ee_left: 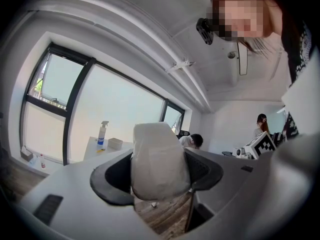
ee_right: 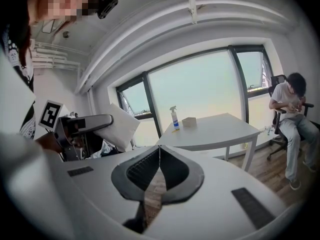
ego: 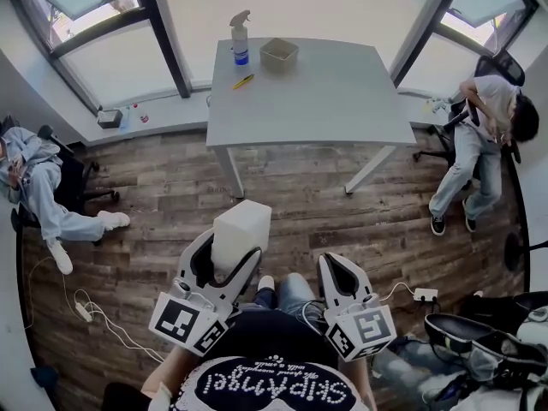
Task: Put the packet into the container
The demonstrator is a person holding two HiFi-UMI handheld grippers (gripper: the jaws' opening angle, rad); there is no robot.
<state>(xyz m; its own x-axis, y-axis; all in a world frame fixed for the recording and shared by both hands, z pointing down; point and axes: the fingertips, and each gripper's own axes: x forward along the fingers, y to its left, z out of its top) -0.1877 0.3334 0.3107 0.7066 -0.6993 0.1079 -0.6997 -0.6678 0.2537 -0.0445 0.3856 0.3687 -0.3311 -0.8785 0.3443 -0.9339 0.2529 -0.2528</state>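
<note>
Two grippers show at the lower middle of the head view. At the left, the left gripper (ego: 224, 268) has its jaws pressed on both sides of the white packet (ego: 242, 232), which stands up out of them; the hold looks firm. In the upper middle, well apart from the packet, a spray bottle (ego: 241, 34), a yellow pen (ego: 243, 81) and the small beige container (ego: 279, 54) stand on the grey table (ego: 308, 101).

To do this step well, I think the packet should be carried over the container's open top. It should be released only when its lower end is inside, because the container looks hardly wider than the packet. At the right, the right gripper (ego: 336, 264) has its jaws together with nothing between them; it could steady the container.

The bottle's blue label is too small to read. White lettering on the person's dark shirt (ego: 274, 384), at the bottom edge and seen upside down, seems to read "SKIPAngel".
</note>
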